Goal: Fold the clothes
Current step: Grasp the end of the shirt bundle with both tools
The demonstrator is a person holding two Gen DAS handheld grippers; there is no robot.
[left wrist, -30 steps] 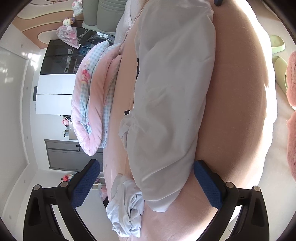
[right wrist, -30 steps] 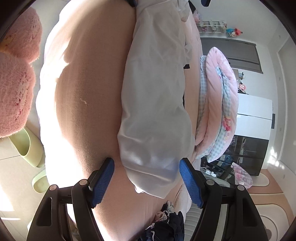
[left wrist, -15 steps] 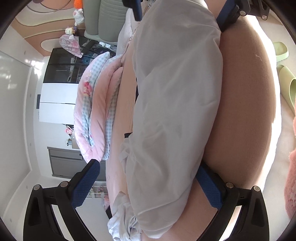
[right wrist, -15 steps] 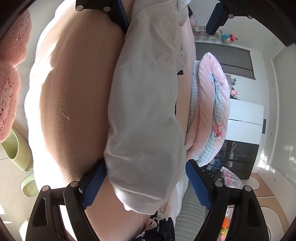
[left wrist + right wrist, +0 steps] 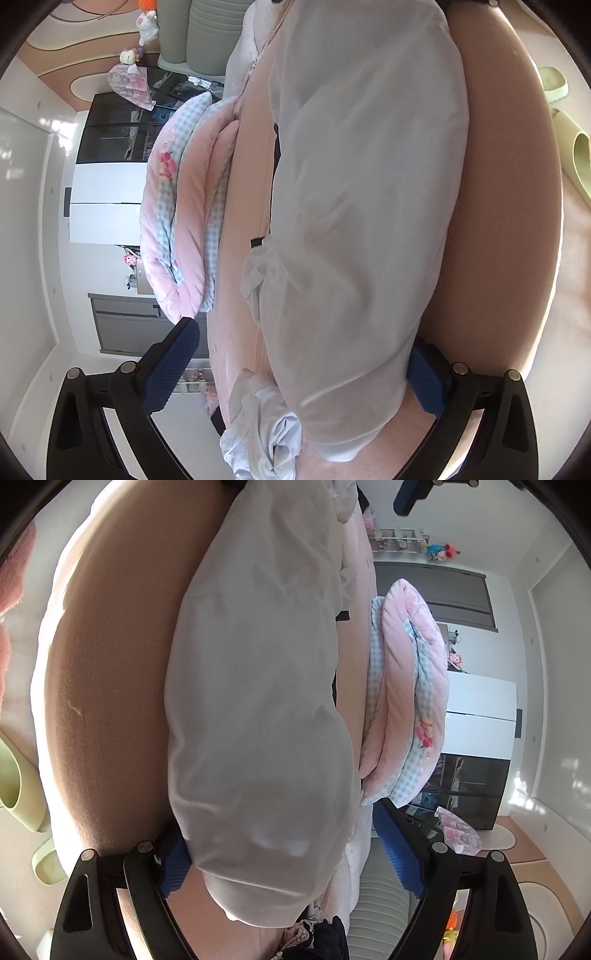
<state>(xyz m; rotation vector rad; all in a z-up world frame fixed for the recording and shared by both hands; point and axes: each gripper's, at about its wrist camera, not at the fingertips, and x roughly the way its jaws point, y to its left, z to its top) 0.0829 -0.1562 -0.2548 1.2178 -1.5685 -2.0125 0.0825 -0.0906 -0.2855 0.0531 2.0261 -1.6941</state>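
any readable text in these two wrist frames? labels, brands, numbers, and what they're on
None readable.
Pink quilt: cartoon print only, no legible lettering.
White garment: plain, no label showing.
Pink patterned bag: print too blurred to read.
Dark glass cabinet: items behind the glass too small to read.

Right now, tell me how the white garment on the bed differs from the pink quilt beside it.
The white garment is thin, plain and nearly see-through; the pink quilt is thick and padded, with blue check panels and a printed figure. The garment lies spread long and flat; the quilt is folded into stacked layers. The garment runs between both tools' fingers; the quilt lies clear of them. Both rest on the pink bed.
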